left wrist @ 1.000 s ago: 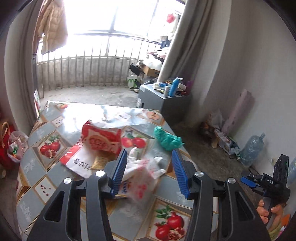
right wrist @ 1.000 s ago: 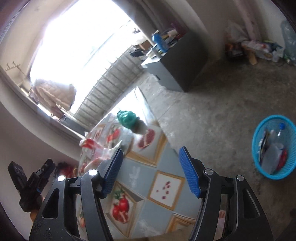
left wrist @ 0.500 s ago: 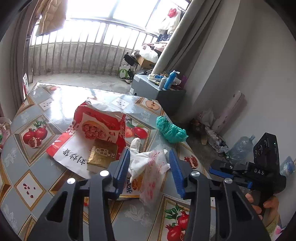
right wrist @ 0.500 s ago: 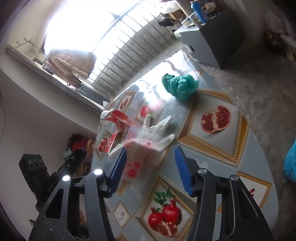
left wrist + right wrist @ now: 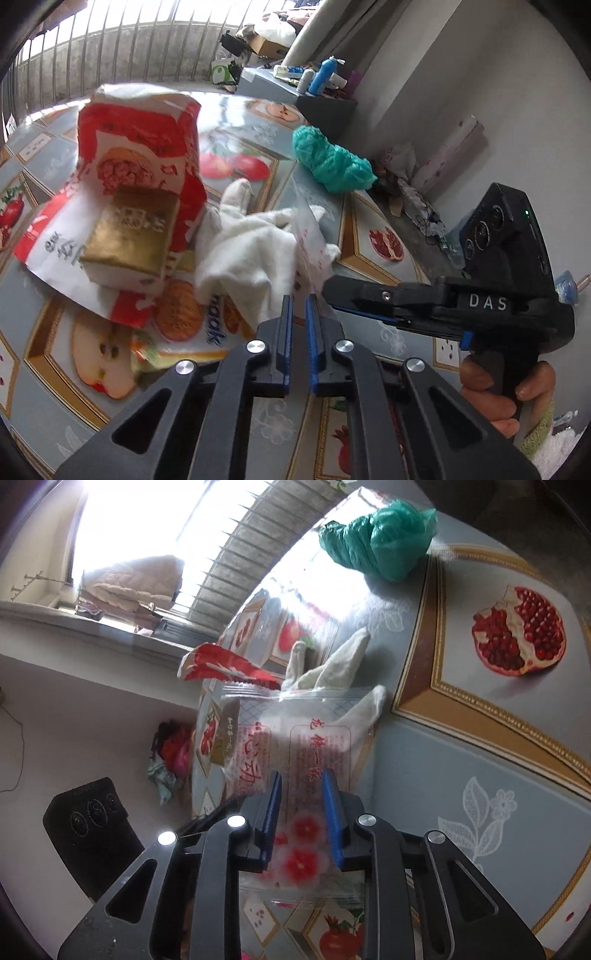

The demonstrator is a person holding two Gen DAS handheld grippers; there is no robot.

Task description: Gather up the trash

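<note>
The left gripper [image 5: 298, 317] had its jaws nearly together on an edge of the clear printed plastic bag [image 5: 295, 738], which lay over a white cloth glove [image 5: 247, 240] on the table [image 5: 399, 336]. The right gripper [image 5: 301, 812] was closing with the same bag between its jaws, the pads apparently not yet pressing. The thin film could slip from so narrow a pinch, or the glove and the gold box [image 5: 133, 236] beside it could be dragged off when the bag lifted. A red paper bag [image 5: 140, 147] and a crumpled green plastic bag [image 5: 332, 162] waited further back. The table wore a glossy fruit-print cover; beyond stood a grey cabinet [image 5: 295, 92], a barred balcony and a cluttered floor
</note>
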